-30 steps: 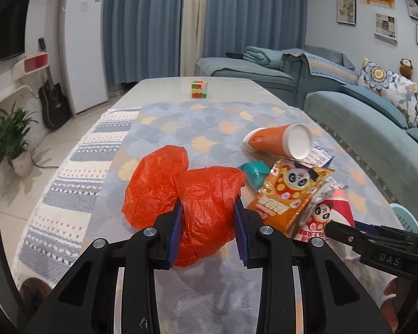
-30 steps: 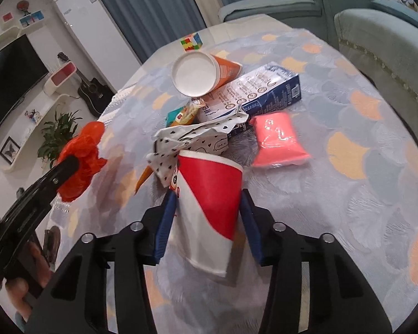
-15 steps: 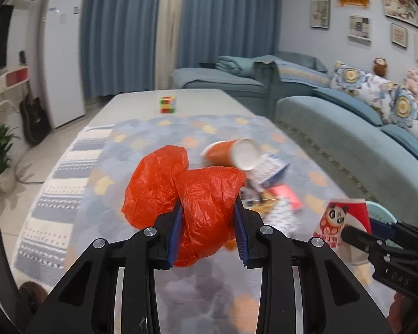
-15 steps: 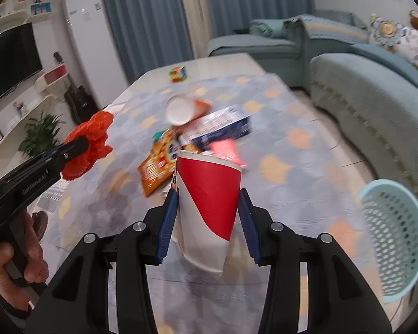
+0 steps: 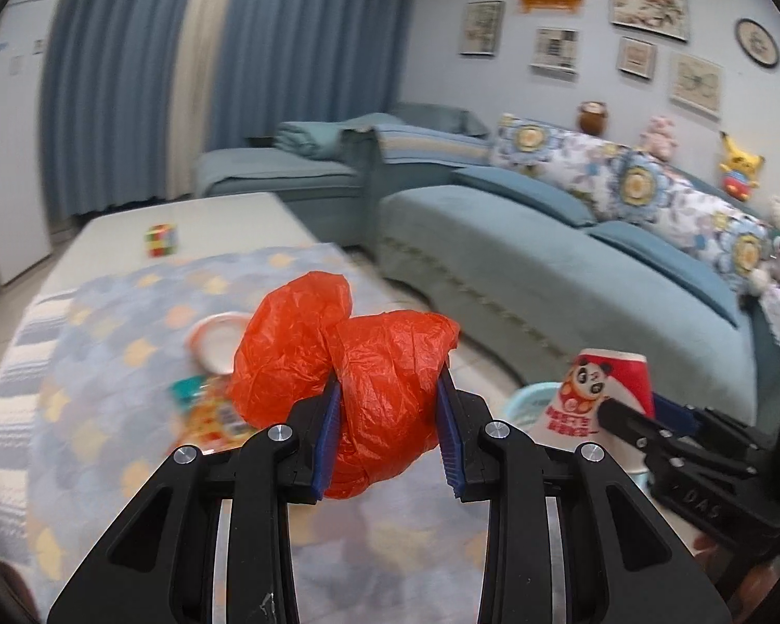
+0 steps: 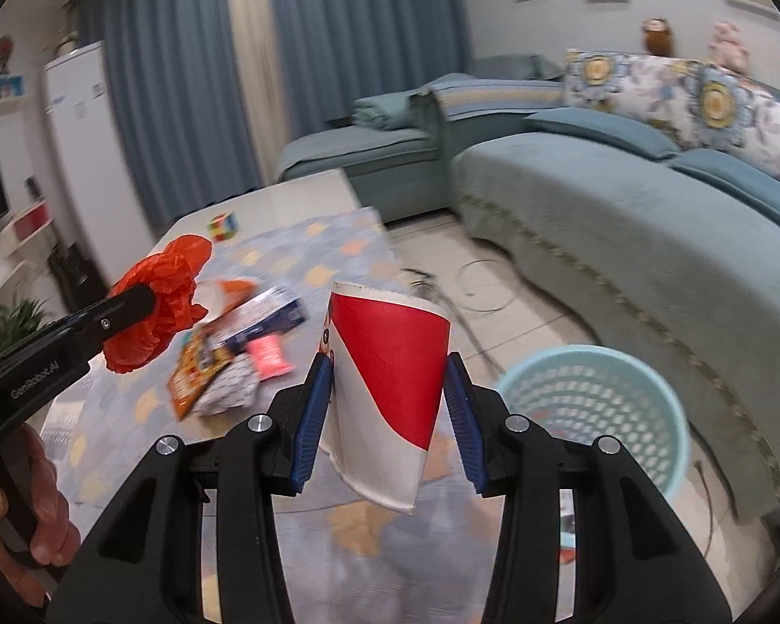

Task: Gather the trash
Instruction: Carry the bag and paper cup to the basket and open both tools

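My left gripper (image 5: 387, 431) pinched the bag (image 5: 359, 364), my right gripper (image 6: 387, 416) pinched the cup (image 6: 387, 379); I aimed both over the basket (image 6: 593, 416) before letting go.

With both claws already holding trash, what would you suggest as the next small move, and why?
Probably carry the right claw a little further right, over the light blue basket. It is clamped on the red and white paper cup, and the basket stands open on the floor just right of it. The left claw, gripping the orange plastic bag, can follow.

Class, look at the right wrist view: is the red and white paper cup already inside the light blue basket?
No, the paper cup is clamped in the right gripper, beside the basket.
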Action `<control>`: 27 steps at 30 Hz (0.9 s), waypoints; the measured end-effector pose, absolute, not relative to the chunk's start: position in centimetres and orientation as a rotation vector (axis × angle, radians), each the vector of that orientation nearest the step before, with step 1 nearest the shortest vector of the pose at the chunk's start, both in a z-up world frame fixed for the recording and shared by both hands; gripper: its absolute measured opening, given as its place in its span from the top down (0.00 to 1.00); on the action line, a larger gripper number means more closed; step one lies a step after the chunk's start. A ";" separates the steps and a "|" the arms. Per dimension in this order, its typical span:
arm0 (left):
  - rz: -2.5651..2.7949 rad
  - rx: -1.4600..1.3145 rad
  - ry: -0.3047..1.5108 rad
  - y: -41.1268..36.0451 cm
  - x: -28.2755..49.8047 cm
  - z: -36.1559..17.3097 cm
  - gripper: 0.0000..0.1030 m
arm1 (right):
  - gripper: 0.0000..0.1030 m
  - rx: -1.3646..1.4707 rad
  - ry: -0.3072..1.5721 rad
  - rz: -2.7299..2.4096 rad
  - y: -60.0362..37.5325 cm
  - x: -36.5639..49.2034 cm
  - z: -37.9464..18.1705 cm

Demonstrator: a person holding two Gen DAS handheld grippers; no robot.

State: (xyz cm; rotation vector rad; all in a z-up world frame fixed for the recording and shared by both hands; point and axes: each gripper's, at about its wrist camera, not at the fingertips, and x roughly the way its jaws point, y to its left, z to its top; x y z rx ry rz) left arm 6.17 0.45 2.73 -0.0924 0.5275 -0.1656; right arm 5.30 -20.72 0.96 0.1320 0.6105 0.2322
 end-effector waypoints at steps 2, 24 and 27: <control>-0.215 -0.083 0.527 -2.0 6.8 3.0 0.70 | 0.60 0.159 0.611 0.190 -22.7 5.2 1.0; -0.686 -0.152 0.899 -17.3 15.2 -8.6 0.69 | 0.58 0.337 0.923 -0.250 -36.1 7.8 -11.6; -0.697 -0.160 0.941 -17.7 15.7 -10.1 0.67 | 0.57 0.356 0.953 -0.258 -36.6 8.4 -12.8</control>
